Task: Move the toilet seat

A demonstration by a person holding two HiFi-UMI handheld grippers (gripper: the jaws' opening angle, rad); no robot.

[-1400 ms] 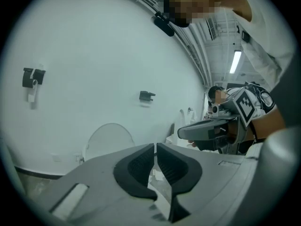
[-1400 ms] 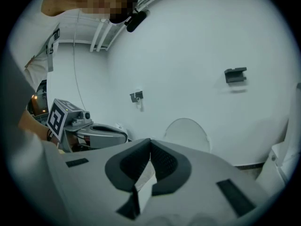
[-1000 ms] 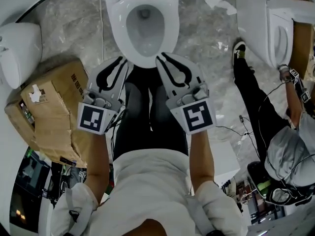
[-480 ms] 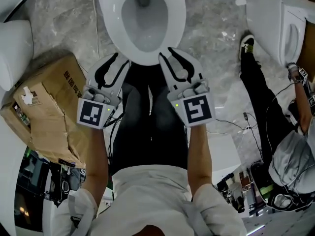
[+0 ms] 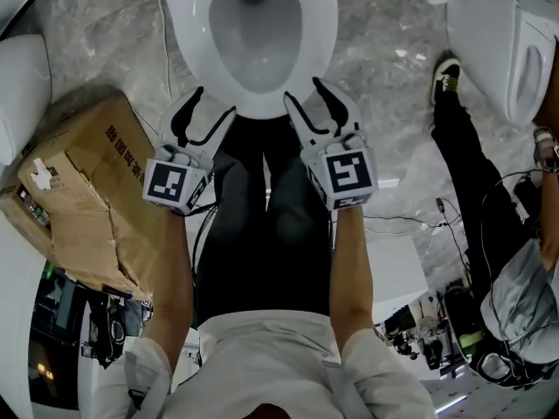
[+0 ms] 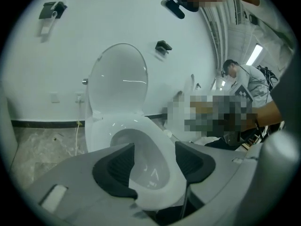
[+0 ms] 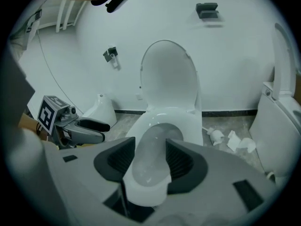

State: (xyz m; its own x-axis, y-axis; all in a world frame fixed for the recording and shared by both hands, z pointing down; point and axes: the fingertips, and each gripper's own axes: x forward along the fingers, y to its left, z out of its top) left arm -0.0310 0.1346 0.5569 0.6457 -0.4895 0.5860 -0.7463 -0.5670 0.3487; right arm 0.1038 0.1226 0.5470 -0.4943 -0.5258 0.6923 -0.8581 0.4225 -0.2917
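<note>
Head view, looking steeply down. A white ceramic toilet [image 5: 325, 68] stands on a grey marbled floor [image 5: 113, 33] directly in front of the standing person, whose dark trousers [image 5: 262, 225] fill the centre of the frame. The white oval plastic toilet seat [image 5: 194, 55] lies flat on the bowl. Its rounded white lid [image 6: 117, 79] stands upright against the white wall [image 6: 117, 18].

The left gripper [image 6: 153, 163], grey with dark ribbed pads [image 6: 115, 166], points down at the left part of the seat's front edge. Its jaws stand apart and have just been opening. The front rim of the seat shows between them, and neither pad is seen pressing on it.

The right gripper [image 7: 151, 160] points at the right part of the same front edge, beside the left gripper. Its jaws are likewise apart and have just been opening. The seat's front rim and the bowl show between them, unclamped.

A crumpled brown cardboard box [image 5: 87, 190] lies on the floor to the left of the person. A second white toilet [image 5: 498, 33] stands at the right. A second person in black trousers and a grey top [image 5: 515, 295] crouches near it. Crumpled white paper [image 7: 237, 142] lies on the floor between the two toilets.
</note>
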